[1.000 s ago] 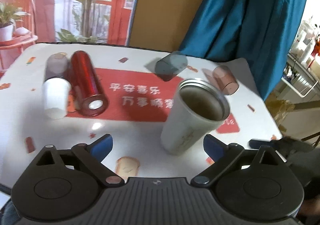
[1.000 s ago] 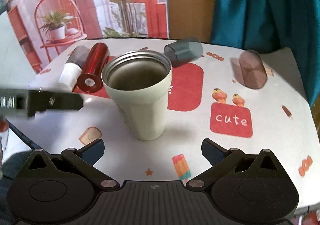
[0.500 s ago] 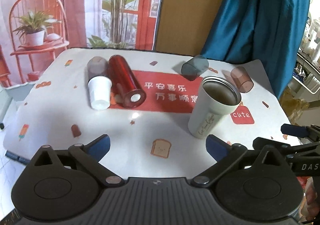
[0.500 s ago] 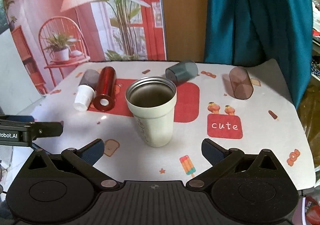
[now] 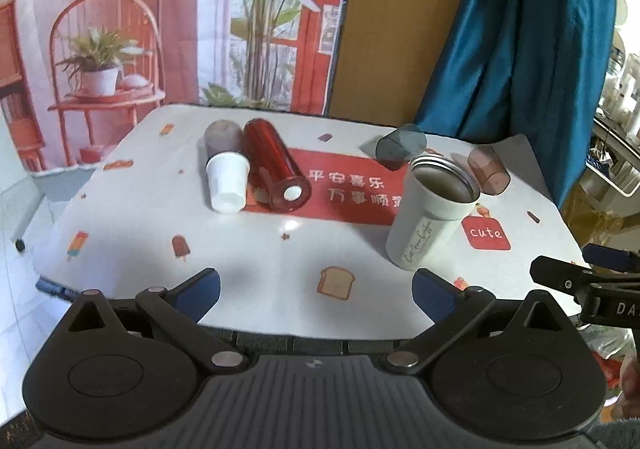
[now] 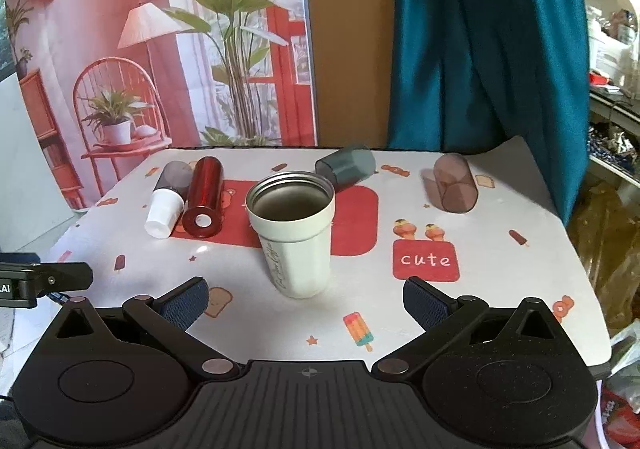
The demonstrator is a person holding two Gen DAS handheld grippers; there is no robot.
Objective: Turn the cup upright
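The counter (image 6: 500,269) carries a white cloth printed with red patches and small sweets; its left edge falls away to tiled floor, its far edge meets a printed backdrop (image 6: 160,49) and a teal curtain (image 6: 480,41), and its right edge drops toward clutter.

Far left, a white cup (image 6: 164,211) lies on its side with a grey tumbler (image 6: 176,175) behind it. Touching its right side lies a red bottle (image 6: 204,195), base toward the camera. Bare cloth runs between the bottle and the cup (image 6: 294,233), which stands upright near the middle, mouth up, metal-lined, free on all sides. Behind it, just apart, a dark grey tumbler (image 6: 346,167) lies tipped over. Well to the right, near the back right corner, a brown tumbler (image 6: 454,187) lies on its side.

The left gripper (image 5: 316,291) hangs over the near edge, jaws spread wide and holding nothing; the cup stands ahead of its right finger in that view (image 5: 432,209). The right gripper (image 6: 306,299) also sits at the near edge, jaws wide apart and empty, the cup just ahead between them. Open cloth lies before both, and to the cup's right as far as the "cute" patch (image 6: 426,260).
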